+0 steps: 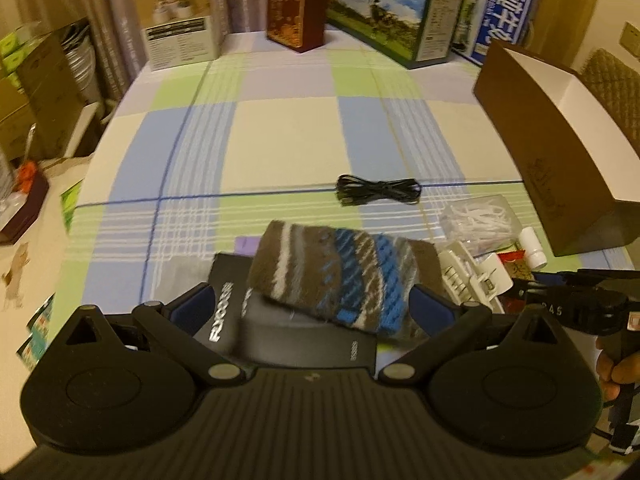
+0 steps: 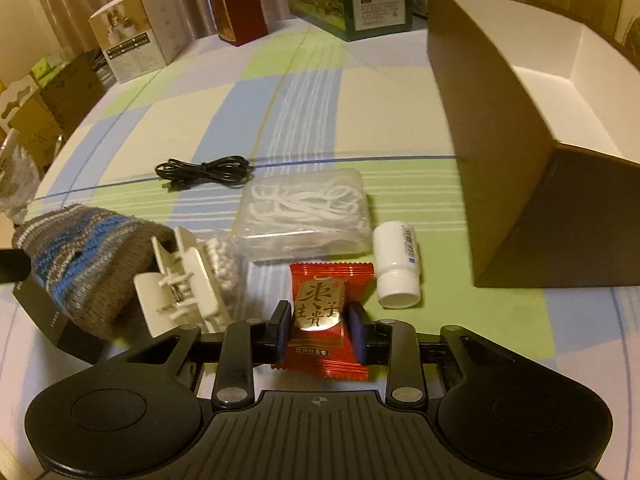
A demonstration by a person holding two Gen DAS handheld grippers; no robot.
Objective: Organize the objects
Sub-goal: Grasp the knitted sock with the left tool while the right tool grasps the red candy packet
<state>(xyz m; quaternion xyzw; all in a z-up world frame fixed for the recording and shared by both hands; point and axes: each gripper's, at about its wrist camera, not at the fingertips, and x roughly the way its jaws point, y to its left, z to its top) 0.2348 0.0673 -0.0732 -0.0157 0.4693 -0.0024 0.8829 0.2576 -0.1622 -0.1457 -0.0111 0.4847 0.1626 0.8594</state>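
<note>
Counter [image 2: 328, 92] under checked cloth in pale blue, green, cream; curtains behind, cartons stacked at left edge of room. Printed boxes [image 1: 400, 12] line far edge. Open brown box [image 2: 520, 120] with white interior stands at right.

Right hand-held gripper [image 2: 320, 330] nearly closed, pads pinching red candy packet [image 2: 320, 316] low over cloth, near white bottle [image 2: 398, 266] lying on its side.

Left hand-held gripper [image 1: 310, 308] wide open, striped knit sock [image 1: 332, 276] between pads, no contact seen.

Black cable [image 2: 204, 172] lies well apart, mid-counter.
</note>
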